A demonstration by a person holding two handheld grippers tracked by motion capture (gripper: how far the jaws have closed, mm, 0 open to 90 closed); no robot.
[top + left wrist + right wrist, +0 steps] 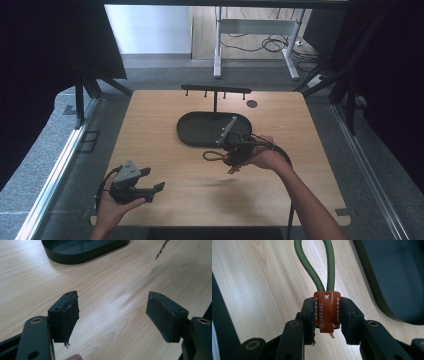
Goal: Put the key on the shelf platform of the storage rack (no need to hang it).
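A loop of green braided cord (312, 270) ends in a brown leather tab (327, 307) with white stitching. My right gripper (327, 317) is shut on that tab, and the loop hangs out in front of it above the wood. In the high view the right gripper (229, 156) sits just in front of the black oval tray (192, 131), with the cord loop (211, 156) sticking out to its left. My left gripper (152, 179) rests near the table's front left corner. It is open, and the left gripper (112, 312) has bare wood between its jaws.
A black T-shaped rack (216, 90) with several small pegs stands behind the tray. A small dark round spot (252, 104) lies on the wooden table (310, 150) at the back right. Grey floor and metal rails surround the table.
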